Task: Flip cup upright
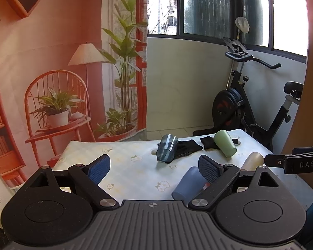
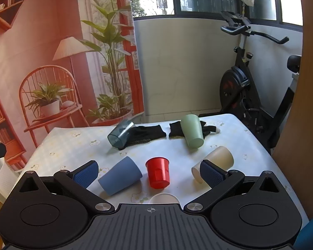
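Several cups lie on their sides on the floral table [image 2: 177, 187]. A blue cup [image 2: 120, 176] lies at the front left, also in the left wrist view [image 1: 188, 184]. A red cup [image 2: 158, 173] stands mouth down. A cream cup [image 2: 215, 163] lies at the right, a green cup [image 2: 193, 130] and a clear dark cup [image 2: 121, 133] farther back. A white cup rim [image 2: 163, 198] shows at the near edge. My right gripper [image 2: 149, 171] is open above the red cup. My left gripper [image 1: 154, 165] is open and empty above the table.
Two black gloves [image 2: 148, 135] lie under the far cups. An exercise bike [image 2: 250, 87] stands behind the table on the right. A printed backdrop [image 2: 52, 52] hangs at the left. A wooden panel [image 2: 302, 104] is at the right edge.
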### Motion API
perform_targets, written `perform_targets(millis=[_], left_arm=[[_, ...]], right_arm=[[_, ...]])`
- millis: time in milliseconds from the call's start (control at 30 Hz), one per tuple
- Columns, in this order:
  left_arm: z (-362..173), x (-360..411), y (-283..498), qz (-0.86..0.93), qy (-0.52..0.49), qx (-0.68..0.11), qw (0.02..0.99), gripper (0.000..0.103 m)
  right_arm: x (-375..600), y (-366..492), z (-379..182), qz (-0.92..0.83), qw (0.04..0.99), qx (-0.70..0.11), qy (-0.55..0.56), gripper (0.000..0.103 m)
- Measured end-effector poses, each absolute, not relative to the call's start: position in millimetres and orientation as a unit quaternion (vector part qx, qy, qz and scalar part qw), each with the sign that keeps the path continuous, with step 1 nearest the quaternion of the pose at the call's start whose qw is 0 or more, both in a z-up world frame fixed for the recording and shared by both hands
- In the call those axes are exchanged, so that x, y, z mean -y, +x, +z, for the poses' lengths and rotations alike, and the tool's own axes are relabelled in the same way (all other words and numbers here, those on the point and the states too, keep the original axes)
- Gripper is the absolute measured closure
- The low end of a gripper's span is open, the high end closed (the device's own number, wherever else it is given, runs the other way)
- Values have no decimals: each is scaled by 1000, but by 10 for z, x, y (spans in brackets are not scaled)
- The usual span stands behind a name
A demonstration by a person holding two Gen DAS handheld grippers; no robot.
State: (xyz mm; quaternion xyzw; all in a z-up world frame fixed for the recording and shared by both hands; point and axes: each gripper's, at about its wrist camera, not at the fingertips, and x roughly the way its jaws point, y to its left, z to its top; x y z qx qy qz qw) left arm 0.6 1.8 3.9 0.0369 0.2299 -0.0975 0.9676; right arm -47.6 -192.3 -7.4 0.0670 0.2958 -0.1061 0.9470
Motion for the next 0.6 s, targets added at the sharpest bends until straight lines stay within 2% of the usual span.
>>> perform_targets(millis=[600], left_arm=[[32,-3,4,-96,40,-228,968,9]], right_arm=[[1918,-484,-44,-103,948,-294,66,0]])
